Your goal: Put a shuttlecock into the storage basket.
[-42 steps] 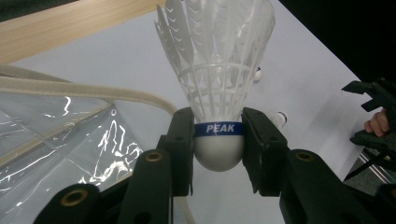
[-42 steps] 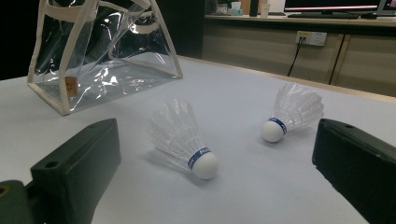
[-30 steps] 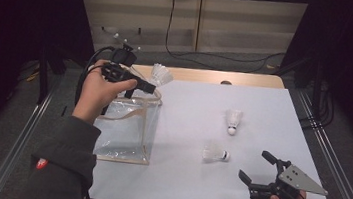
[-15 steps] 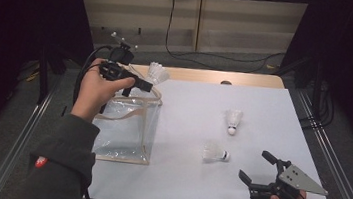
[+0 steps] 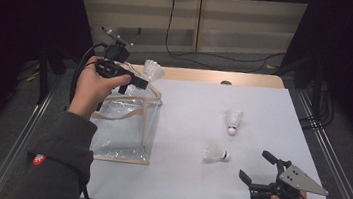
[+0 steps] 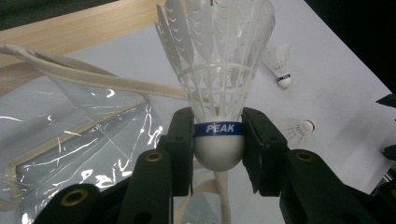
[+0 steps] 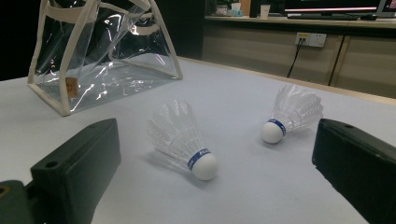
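Observation:
My left gripper (image 5: 139, 81) hangs above the far rim of a clear plastic bag with beige trim (image 5: 126, 124). It is shut on the cork of a white feather shuttlecock (image 5: 152, 69), whose feathers point away from the hand. In the left gripper view the black jaws of the left gripper (image 6: 218, 140) press both sides of the blue-banded cork of the shuttlecock (image 6: 217, 70). Two more shuttlecocks lie on the white table, one farther (image 5: 233, 121) and one nearer (image 5: 213, 154). Low at the front right, my right gripper (image 5: 254, 165) stands open and faces them, the nearer shuttlecock (image 7: 184, 140) lying just ahead of its jaws.
The bag (image 7: 107, 56) stands upright with its mouth open at the table's left. A strip of wooden table edge (image 5: 207, 76) runs along the back. Metal rails flank the table on both sides. Cables trail on the floor behind.
The left gripper with its shuttlecock has drifted slightly to the left over the bag. The right gripper and the two loose shuttlecocks have stayed put.

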The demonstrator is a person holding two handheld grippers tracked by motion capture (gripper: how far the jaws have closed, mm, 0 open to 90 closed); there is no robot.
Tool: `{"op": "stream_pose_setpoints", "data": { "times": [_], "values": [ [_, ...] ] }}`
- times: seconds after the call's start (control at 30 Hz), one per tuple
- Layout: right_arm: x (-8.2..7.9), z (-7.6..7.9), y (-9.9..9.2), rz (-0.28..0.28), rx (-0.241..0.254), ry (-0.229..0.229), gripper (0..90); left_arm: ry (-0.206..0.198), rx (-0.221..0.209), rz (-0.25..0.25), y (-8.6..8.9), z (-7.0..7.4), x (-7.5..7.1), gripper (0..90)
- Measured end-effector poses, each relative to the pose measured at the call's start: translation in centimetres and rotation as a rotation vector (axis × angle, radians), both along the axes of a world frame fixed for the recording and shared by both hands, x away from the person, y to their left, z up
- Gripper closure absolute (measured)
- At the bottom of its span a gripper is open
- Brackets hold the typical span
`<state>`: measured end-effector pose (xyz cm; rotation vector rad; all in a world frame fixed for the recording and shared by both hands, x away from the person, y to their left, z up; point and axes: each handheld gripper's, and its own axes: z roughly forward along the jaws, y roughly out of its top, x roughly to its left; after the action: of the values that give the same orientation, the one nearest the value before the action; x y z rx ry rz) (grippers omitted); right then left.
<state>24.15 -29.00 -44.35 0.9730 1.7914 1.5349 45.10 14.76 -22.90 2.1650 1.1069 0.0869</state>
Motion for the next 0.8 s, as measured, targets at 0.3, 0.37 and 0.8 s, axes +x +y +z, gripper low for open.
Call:
{"op": "stream_pose_setpoints", "data": {
  "times": [0.3,0.37,0.8],
  "values": [
    [0.0,0.0,0.0,0.001,-0.002,0.001,1.1,0.005,0.003,0.019,0.3,-0.1,0.4,65.8],
    [0.0,0.0,0.0,0.001,-0.002,0.001,1.2,0.004,0.004,0.021,0.3,-0.2,0.5,65.8],
    [0.0,0.0,-0.1,0.0,0.001,0.007,1.2,0.007,0.016,0.058,1.0,-0.5,1.2,65.8]
  ]
}}
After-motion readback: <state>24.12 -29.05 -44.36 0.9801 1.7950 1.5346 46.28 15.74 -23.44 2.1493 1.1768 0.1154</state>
